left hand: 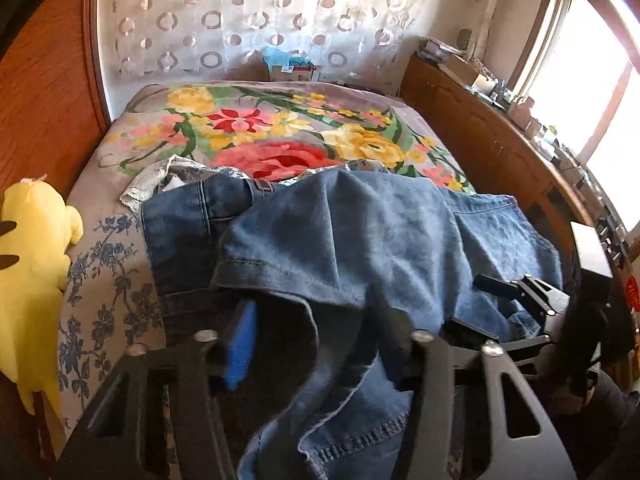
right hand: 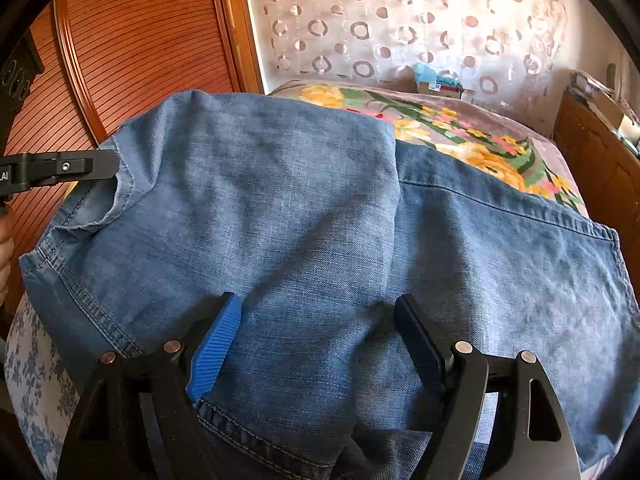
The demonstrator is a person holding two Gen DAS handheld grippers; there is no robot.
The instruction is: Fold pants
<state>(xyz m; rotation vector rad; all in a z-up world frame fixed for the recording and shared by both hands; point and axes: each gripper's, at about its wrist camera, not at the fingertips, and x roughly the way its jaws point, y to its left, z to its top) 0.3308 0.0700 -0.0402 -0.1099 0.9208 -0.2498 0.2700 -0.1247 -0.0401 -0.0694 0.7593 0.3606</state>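
Blue denim pants are lying across the near end of a bed, on a floral blanket with red and yellow flowers; one layer is folded over another, hem edge and stitched seam showing in the left wrist view; left gripper is sitting over the hem, denim bunching up between its fingers, blue pad showing on the left finger; jaws partly spread around the cloth; whether the pads are actually pressing on it, cannot tell, fabric is hiding the right pad; in the right wrist view the same gripper is showing at the left edge, its tip at the hem corner of the upper layer, a bit of the person's hand below it; right gripper is resting low over the denim with jaws spread wide, blue pad on the left finger, dark pad on the right, cloth lying flat between them and not being pinched; it is also appearing at the right of the left wrist view, fingers apart over the pants; blue-flowered white sheet is showing beside the pants; yellow plush toy is sitting at the bed's left edge; wooden cabinet is running along the right under a bright window; patterned curtain is hanging behind the bed.
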